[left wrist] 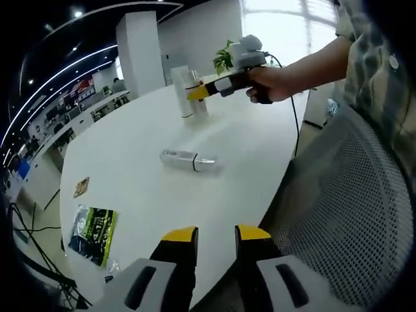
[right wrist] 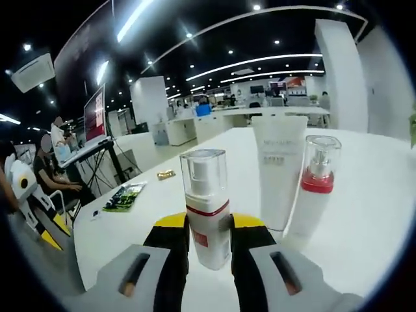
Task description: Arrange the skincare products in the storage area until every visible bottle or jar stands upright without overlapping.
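Observation:
A white pump bottle (right wrist: 207,208) with a clear cap and a red band stands upright between the jaws of my right gripper (right wrist: 208,224), which is shut on it. Just behind it stand a white tube (right wrist: 279,169) and a second bottle (right wrist: 315,188) with a red collar. In the left gripper view a hand holds the right gripper (left wrist: 194,91) at this upright group (left wrist: 185,97) on the far side of the white table (left wrist: 130,149). A clear bottle (left wrist: 188,159) lies on its side mid-table. My left gripper (left wrist: 216,235) hangs open over the near table edge, holding nothing.
A green packet (left wrist: 94,231) and a small card (left wrist: 81,187) lie near the table's left edge; the same packet (right wrist: 123,195) and a small gold item (right wrist: 166,174) appear in the right gripper view. A grey mesh chair (left wrist: 351,195) stands close on the right.

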`<act>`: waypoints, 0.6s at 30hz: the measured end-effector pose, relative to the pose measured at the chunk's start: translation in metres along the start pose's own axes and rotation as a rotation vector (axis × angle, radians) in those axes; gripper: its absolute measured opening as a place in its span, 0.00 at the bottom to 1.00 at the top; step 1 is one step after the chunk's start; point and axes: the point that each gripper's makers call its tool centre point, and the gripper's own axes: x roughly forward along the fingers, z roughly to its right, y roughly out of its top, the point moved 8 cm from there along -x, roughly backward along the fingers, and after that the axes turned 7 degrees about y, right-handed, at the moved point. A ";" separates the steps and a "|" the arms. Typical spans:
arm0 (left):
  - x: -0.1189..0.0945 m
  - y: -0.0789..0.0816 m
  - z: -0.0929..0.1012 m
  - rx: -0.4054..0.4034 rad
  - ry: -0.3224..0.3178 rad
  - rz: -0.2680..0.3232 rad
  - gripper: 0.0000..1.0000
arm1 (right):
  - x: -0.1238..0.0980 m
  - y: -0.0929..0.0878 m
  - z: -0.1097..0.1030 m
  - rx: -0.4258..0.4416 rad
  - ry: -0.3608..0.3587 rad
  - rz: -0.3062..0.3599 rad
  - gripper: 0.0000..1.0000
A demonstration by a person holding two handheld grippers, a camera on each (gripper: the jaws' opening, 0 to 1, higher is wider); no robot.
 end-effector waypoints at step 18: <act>0.001 -0.007 -0.001 0.035 0.013 -0.052 0.23 | 0.008 -0.019 0.017 -0.010 -0.038 -0.044 0.22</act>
